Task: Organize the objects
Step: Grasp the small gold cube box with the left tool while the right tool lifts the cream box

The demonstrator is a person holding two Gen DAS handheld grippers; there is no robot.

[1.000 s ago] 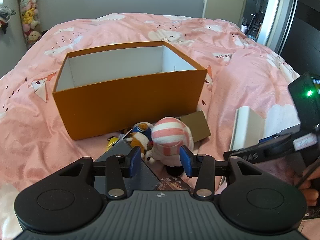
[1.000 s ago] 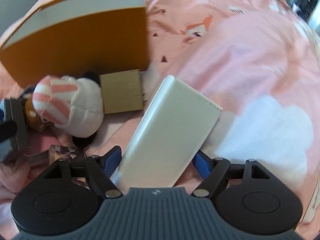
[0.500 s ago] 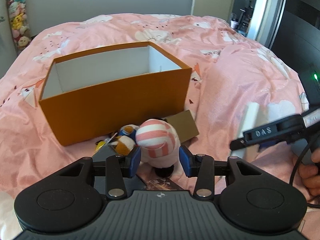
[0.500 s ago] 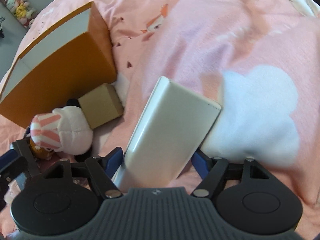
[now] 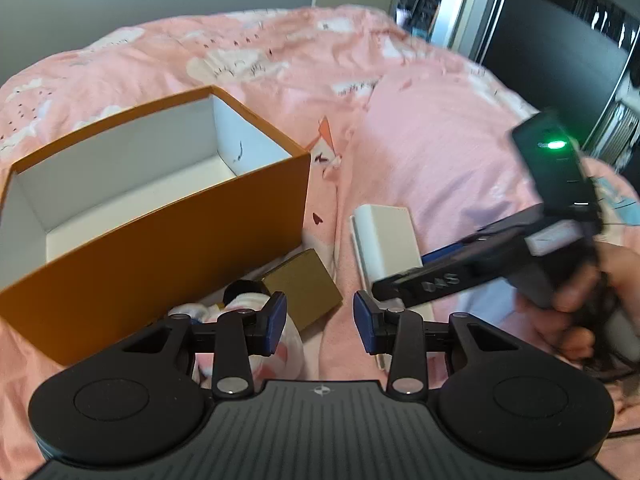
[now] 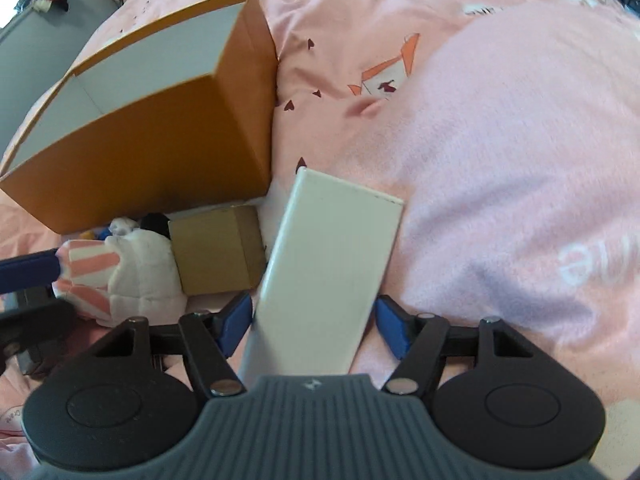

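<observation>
White box [image 6: 328, 264] lies between right tool [image 6: 314, 320] pads, untouched.

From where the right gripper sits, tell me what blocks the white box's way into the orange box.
Nothing visible does. The white box lies between the right gripper pads, beside the orange box corner; the open top looks empty. The small brown box sits left of that path.

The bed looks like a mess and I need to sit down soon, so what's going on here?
A person is tidying items beside an empty orange box on the pink bedspread. The right gripper straddles a flat white box, pads not visibly pressing. The left gripper is closing with nothing between its fingers, beside a striped plush toy and small brown box.
</observation>
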